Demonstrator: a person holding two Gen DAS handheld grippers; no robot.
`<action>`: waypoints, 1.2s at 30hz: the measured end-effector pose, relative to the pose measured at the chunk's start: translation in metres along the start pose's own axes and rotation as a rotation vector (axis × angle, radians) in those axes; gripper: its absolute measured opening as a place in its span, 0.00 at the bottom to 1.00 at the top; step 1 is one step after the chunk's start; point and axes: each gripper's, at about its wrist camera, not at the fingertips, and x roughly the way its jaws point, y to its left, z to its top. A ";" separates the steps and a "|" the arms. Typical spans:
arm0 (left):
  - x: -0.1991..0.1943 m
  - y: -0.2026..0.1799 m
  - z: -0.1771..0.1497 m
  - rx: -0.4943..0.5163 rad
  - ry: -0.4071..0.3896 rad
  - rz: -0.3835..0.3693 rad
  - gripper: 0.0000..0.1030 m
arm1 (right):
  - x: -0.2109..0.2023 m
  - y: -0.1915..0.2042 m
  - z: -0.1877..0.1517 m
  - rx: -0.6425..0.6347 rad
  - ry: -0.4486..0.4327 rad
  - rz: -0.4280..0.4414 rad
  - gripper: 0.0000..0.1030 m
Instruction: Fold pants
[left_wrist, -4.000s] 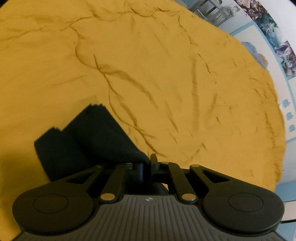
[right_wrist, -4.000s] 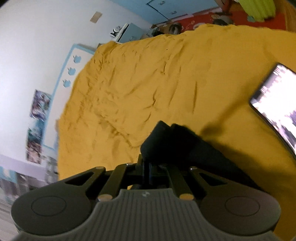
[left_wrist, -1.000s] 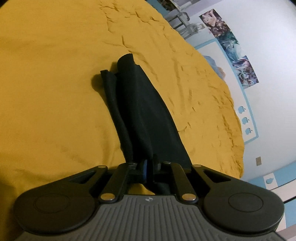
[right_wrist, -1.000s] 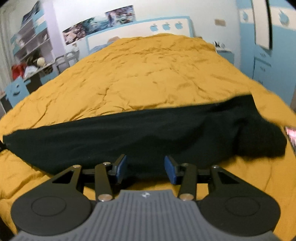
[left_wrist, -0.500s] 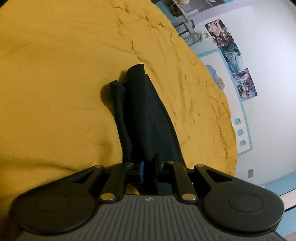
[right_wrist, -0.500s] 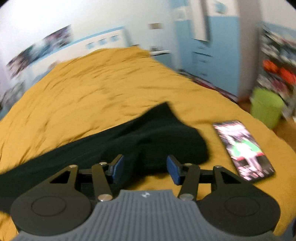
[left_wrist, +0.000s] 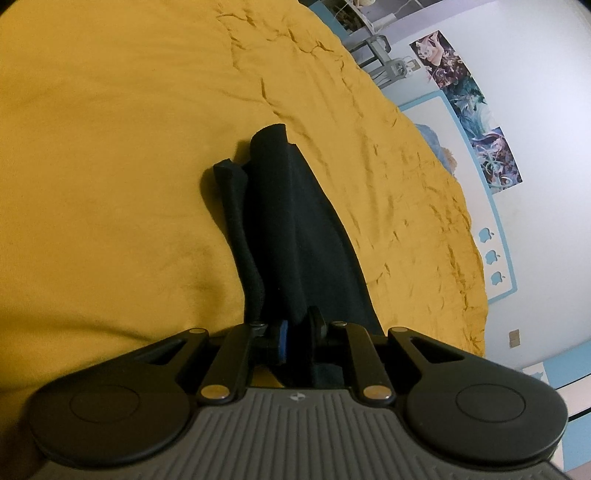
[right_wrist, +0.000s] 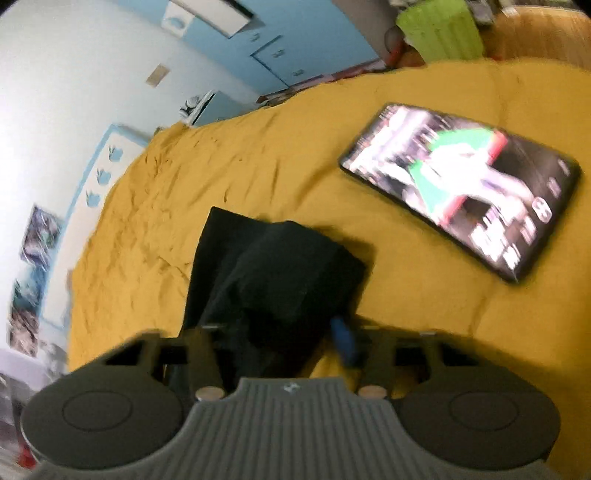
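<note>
The black pants (left_wrist: 291, 221) lie stretched out on the yellow bedspread (left_wrist: 110, 166), running away from me in the left wrist view. My left gripper (left_wrist: 297, 332) has its jaws a little apart around the near end of the pants, with cloth between them. In the blurred right wrist view the other end of the pants (right_wrist: 273, 269) lies bunched on the bedspread (right_wrist: 424, 295). My right gripper (right_wrist: 280, 343) is open over that end, the cloth between its wide-spread fingers.
A lit phone (right_wrist: 461, 184) lies on the bed to the right of the pants. A green bin (right_wrist: 439, 33) and blue cupboards (right_wrist: 280, 55) stand beyond the bed's edge. A white wall with posters (left_wrist: 480, 129) borders the bed's far side.
My right gripper has swung fast to the pants' end by the phone, still open. My left gripper's jaws have opened slightly on the cloth; the pants lie where they were.
</note>
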 end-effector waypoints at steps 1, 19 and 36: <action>0.000 0.000 0.000 -0.002 0.000 -0.002 0.15 | -0.008 0.015 0.005 -0.131 -0.049 0.011 0.10; -0.039 -0.031 -0.009 0.118 -0.144 0.171 0.28 | -0.078 0.071 -0.007 -0.771 -0.282 -0.148 0.40; -0.015 -0.014 -0.005 0.104 -0.076 0.128 0.31 | 0.133 0.114 0.102 -0.702 0.380 -0.079 0.45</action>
